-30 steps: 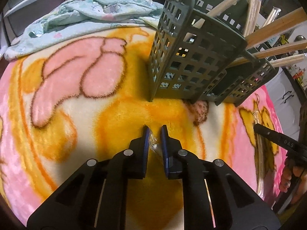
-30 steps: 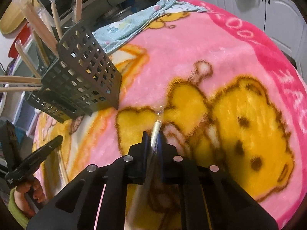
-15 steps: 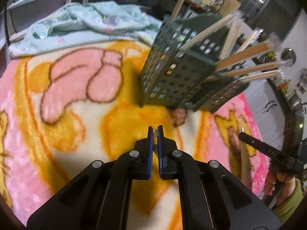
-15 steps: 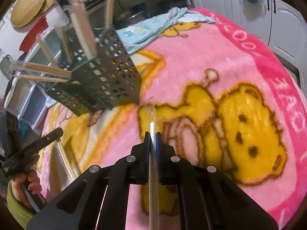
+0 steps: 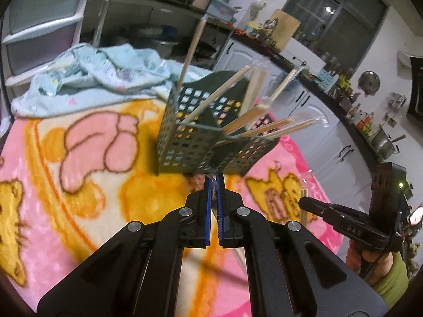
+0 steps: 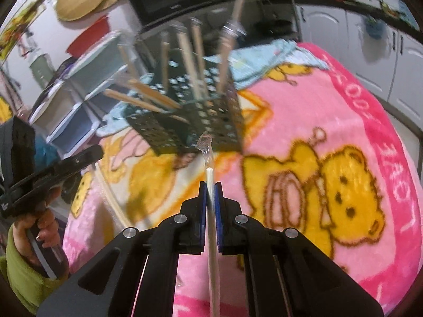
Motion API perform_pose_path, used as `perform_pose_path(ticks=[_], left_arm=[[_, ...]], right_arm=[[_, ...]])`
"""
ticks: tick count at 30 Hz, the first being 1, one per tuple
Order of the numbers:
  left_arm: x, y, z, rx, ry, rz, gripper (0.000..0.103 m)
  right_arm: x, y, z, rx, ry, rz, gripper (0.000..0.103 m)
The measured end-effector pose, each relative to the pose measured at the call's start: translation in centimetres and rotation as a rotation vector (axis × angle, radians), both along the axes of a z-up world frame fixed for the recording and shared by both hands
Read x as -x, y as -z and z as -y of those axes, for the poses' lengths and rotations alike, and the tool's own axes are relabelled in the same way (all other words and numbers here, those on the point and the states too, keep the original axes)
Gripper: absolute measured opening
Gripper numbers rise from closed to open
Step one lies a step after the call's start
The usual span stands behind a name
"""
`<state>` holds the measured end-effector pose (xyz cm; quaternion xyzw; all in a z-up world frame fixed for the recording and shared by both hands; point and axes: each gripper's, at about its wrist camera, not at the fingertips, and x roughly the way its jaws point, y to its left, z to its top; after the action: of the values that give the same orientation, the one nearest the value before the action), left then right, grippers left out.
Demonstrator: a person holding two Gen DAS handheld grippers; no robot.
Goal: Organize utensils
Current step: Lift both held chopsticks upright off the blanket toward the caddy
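Pink blanket (image 6: pixel 304 137), frame centre: right gripper (image 6: pixel 210 185) clamps wrapped chopsticks (image 6: pixel 211 224); left gripper (image 5: pixel 214 178) closed on wrapper (image 5: pixel 211 176), below basket (image 5: pixel 190 137).

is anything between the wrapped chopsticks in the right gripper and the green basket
Nothing visible does. The right gripper is shut on the wrapped chopsticks, whose tip points at the basket with only open air and bare blanket between them. The chopsticks already in the basket crowd its top, so the free slot may be tight.
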<state>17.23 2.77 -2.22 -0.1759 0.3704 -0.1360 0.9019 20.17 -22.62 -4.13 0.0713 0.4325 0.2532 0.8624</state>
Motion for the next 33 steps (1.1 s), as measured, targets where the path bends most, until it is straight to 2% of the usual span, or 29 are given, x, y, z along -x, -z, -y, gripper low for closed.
perform_pose_path(ticks=[14,26,33], left_arm=[[2.5,-5.4,1.8,0.028,0.055,0.151,0.001],[2.8,-10.1,2.6,0.013,0.096,0.267,0.001],[2.8,-14.2,2.7,-0.020,0.099,0.366,0.001]], right_arm=[[3.5,-6.1,-2.4,0.008,-0.093,0.206,0.006],[4.4,-10.7,-2.0,-0.024,-0.076,0.357,0.006],[4.2,-14.0,-2.3,-0.048,-0.080,0.446,0.006]])
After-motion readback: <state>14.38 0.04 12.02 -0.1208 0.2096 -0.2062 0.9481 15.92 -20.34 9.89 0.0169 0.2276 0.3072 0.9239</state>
